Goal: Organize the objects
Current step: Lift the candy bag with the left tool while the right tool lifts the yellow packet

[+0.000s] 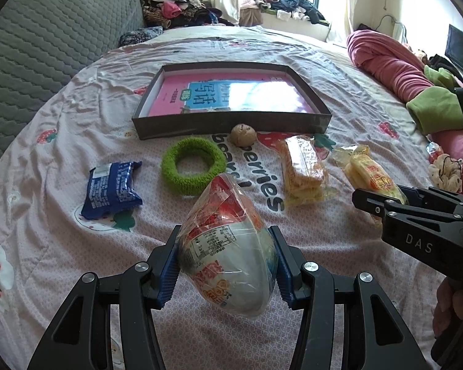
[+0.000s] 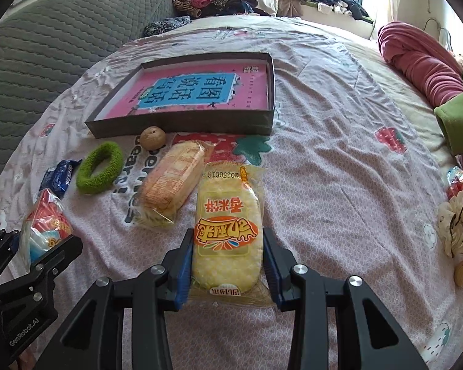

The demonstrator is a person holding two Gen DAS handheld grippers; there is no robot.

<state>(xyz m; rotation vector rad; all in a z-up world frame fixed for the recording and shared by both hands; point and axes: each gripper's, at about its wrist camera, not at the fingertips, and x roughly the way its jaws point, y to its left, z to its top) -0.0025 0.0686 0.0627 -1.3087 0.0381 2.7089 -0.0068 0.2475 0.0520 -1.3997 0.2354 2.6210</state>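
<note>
My left gripper [image 1: 227, 266] is shut on a clear-wrapped white and red snack packet [image 1: 228, 246], held above the bedsheet. My right gripper [image 2: 228, 265] is shut on a yellow rice cracker packet [image 2: 227, 231]; it also shows at the right of the left wrist view [image 1: 375, 178]. A shallow dark box [image 1: 231, 123] with a pink book [image 1: 231, 95] inside lies ahead in the left wrist view and also shows in the right wrist view [image 2: 182, 123]. On the sheet lie a green fuzzy ring [image 1: 193, 166], a blue packet [image 1: 112, 189], a brown walnut [image 1: 243, 135] and an orange cracker packet [image 1: 302, 169].
A grey quilted cushion [image 1: 46, 46] rises at the left. A pink blanket with green cloth [image 1: 416, 92] lies at the right, with a cream scrunchie [image 2: 456, 225] near it. Piled clothes [image 1: 176, 6] sit at the far edge by the window.
</note>
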